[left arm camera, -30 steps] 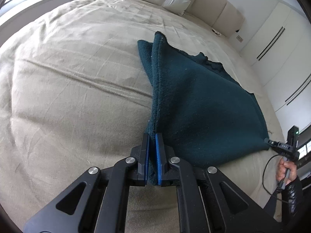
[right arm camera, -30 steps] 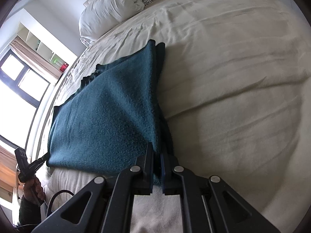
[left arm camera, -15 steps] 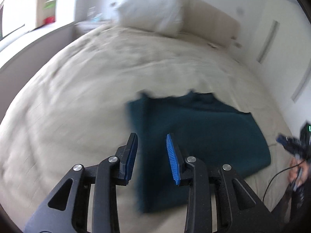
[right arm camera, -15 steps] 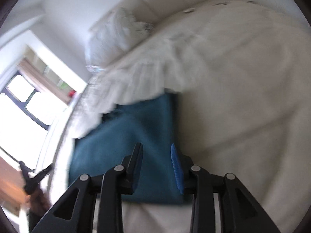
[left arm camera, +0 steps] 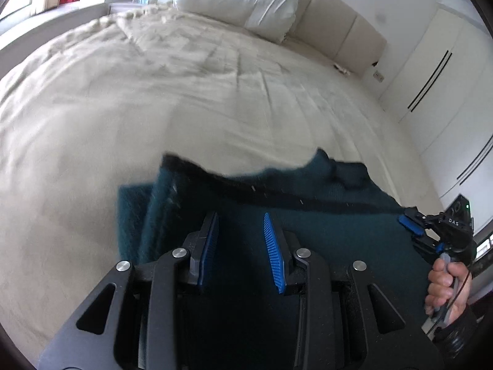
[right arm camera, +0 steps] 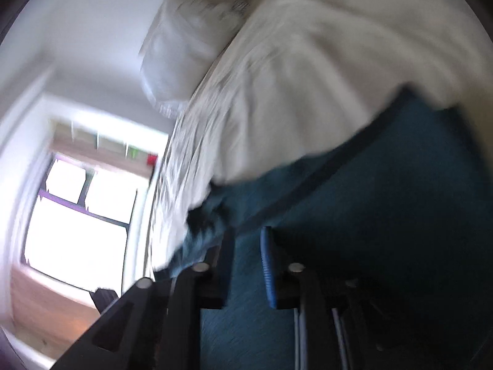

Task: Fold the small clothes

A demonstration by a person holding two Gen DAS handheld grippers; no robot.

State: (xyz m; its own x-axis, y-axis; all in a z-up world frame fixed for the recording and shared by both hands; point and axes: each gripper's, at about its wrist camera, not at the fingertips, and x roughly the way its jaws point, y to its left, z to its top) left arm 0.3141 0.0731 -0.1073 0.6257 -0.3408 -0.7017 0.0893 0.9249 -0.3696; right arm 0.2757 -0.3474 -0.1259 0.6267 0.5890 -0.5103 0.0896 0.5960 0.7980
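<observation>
The left gripper (left arm camera: pixel 241 246) stands released, nothing between its pads, the folded teal cloth (left arm camera: pixel 323 234) lying on the bed (left arm camera: pixel 154 108) just under and ahead of its fingers. The right gripper (right arm camera: pixel 246 265), jaws just narrowed, also pinches nothing; cloth spreads beneath it. Risk: a low sweep could snag the raised far-left edge and undo the fold, or a pinch could catch only one layer.

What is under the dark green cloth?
The cloth lies on the bed's cream cover, which shows all around it. A folded layer peeks out at its left edge. Anything else beneath is covered.
</observation>
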